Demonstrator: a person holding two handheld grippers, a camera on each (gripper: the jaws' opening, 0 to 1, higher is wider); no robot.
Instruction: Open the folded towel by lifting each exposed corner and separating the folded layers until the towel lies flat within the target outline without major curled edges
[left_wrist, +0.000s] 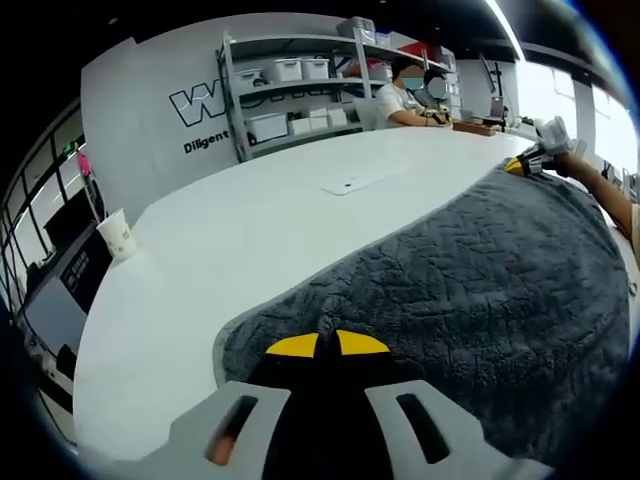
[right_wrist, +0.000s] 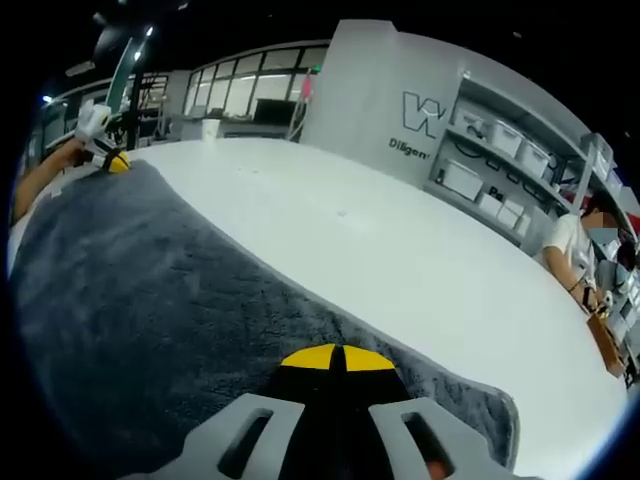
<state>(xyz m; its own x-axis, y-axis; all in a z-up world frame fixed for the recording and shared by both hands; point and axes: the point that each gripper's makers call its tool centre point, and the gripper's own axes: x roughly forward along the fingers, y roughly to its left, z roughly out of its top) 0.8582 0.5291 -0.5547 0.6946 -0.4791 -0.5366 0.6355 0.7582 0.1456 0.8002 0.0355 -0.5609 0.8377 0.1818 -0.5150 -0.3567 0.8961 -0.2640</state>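
Pinching opposite corners, left tongs (left_wrist: 327, 345) and right tongs (right_wrist: 336, 358) each sit closed on the one grey towel (left_wrist: 480, 290), probably to stretch it taut. It lies spread across the white desk (left_wrist: 250, 230). Counted: two tongs, one paper cup (left_wrist: 116, 235).

Beyond the grey quilted towel (left_wrist: 470, 280), the white tabletop (left_wrist: 250, 240) lies open across its broad middle. A white paper cup (left_wrist: 117, 235) stands near its far left edge, and a seated person (left_wrist: 400, 100) works at the far end, before grey metal shelving (left_wrist: 290, 85).
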